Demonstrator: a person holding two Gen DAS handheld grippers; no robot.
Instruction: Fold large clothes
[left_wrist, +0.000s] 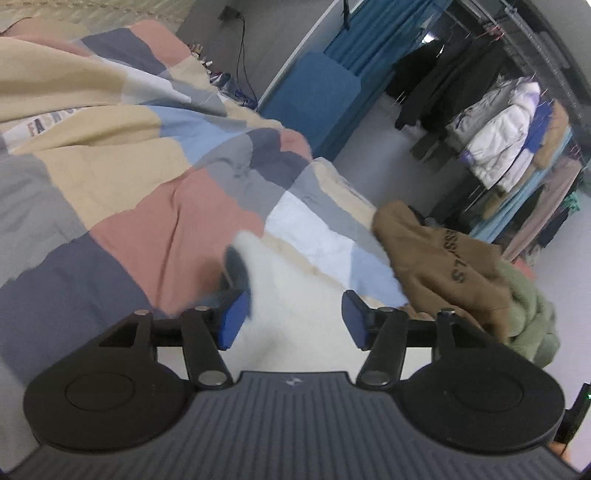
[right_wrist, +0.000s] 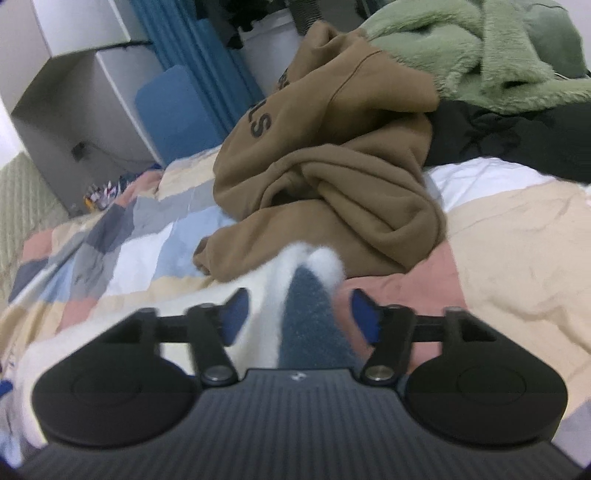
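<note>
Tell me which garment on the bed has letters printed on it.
The brown hoodie: dark letters run across its fabric. The fluffy green garment behind it and the white fleece garment between the right gripper's open jaws show none.

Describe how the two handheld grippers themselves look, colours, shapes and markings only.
Both look alike. The left gripper and right gripper each have a dark grey ribbed body with a small pale logo at its front edge, two round black discs at the sides, black link arms with silver pivot pins, and blue-padded fingers. No sleeves show.
</note>
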